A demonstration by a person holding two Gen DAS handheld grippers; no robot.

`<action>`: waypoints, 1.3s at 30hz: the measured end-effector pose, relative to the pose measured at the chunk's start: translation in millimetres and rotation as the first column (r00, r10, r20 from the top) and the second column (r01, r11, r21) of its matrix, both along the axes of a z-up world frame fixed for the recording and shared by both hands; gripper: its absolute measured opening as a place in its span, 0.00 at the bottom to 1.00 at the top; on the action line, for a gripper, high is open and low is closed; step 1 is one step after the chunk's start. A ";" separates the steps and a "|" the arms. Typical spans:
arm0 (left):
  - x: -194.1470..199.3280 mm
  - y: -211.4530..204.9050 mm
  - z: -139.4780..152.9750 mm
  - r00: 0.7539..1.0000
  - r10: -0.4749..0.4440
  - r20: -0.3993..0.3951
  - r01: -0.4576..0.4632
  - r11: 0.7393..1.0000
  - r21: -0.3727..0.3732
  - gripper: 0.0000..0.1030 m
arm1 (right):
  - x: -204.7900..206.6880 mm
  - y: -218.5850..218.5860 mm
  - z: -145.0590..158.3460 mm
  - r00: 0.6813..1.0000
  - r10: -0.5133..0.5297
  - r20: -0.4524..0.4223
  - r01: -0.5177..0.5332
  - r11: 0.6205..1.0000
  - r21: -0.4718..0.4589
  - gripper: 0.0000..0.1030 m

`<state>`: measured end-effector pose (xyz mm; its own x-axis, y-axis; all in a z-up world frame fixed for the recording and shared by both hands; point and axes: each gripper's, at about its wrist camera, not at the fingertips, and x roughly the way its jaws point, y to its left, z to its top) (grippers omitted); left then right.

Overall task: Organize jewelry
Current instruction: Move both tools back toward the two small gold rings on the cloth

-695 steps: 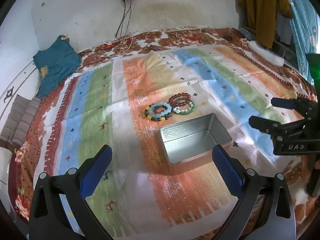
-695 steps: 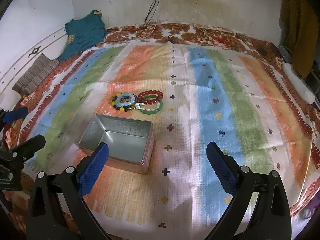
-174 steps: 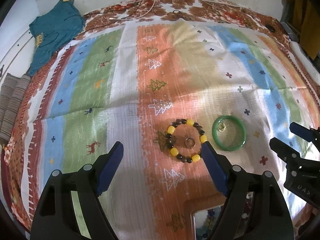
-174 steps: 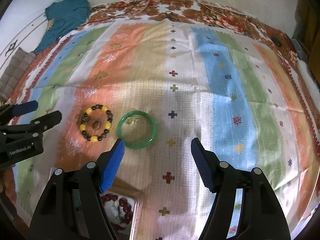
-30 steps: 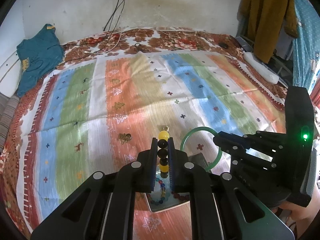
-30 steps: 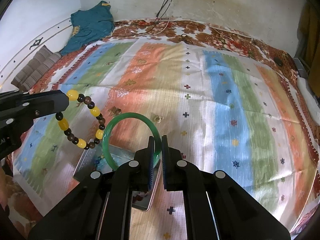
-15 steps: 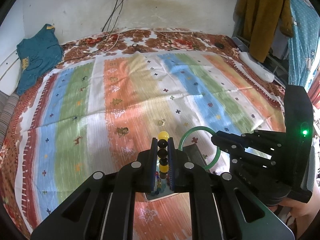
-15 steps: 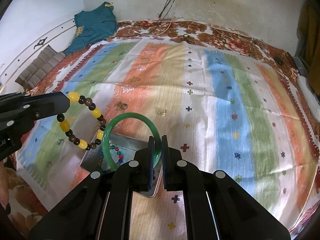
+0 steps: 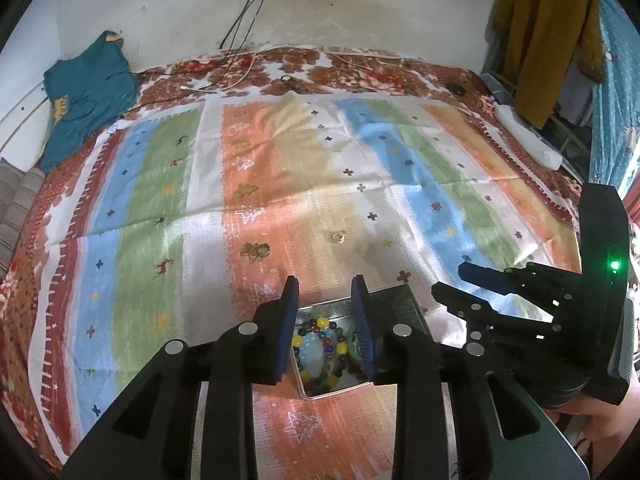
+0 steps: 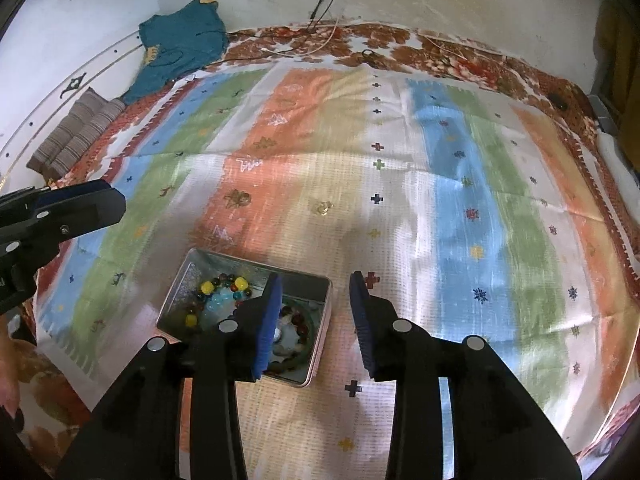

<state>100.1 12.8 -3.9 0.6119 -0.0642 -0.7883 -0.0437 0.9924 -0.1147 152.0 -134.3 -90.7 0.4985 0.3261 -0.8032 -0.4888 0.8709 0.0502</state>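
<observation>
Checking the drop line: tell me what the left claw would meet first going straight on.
Probably the beaded bracelets in the tin, seen between its open jaws; depth is unclear.

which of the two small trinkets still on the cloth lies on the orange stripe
The darker trinket, on the orange stripe; the gold one lies to its right on the pale stripe.
</observation>
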 end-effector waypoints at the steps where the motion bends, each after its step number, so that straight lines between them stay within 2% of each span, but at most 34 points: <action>1: 1.0 1.1 -0.5 1.000 0.006 -0.002 -0.006 1.000 0.000 0.29 | 0.5 0.8 -0.6 1.000 0.000 -0.001 0.000 1.000 -0.003 0.34; 11: 15.7 20.3 -14.7 0.996 0.079 -0.051 -0.079 0.997 -0.002 0.45 | 15.3 6.8 -3.5 1.000 -0.007 -0.010 0.007 1.000 -0.006 0.45; 16: 29.2 26.9 -22.8 0.992 0.102 -0.075 -0.102 0.995 0.008 0.50 | 26.7 12.4 -5.9 1.000 -0.010 -0.013 0.010 1.000 -0.019 0.49; 19: 36.1 27.8 -26.8 0.991 0.105 -0.085 -0.104 0.994 0.020 0.60 | 34.4 15.2 -7.8 1.000 -0.014 -0.017 0.014 1.000 -0.027 0.51; 24: 44.9 31.1 -27.9 0.991 0.097 -0.093 -0.095 0.995 0.027 0.60 | 46.1 16.6 -11.1 0.999 -0.022 -0.027 0.021 0.999 -0.036 0.57; 39: 79.6 43.5 -56.0 0.978 0.113 -0.177 -0.103 0.993 0.064 0.61 | 80.0 29.9 -27.1 0.997 -0.030 -0.066 0.025 0.998 -0.063 0.63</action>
<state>179.8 56.3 -59.9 0.4610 0.0405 -0.8865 -0.1660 0.9853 -0.0413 232.0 -104.4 -117.8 0.4512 0.2612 -0.8533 -0.4620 0.8865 0.0270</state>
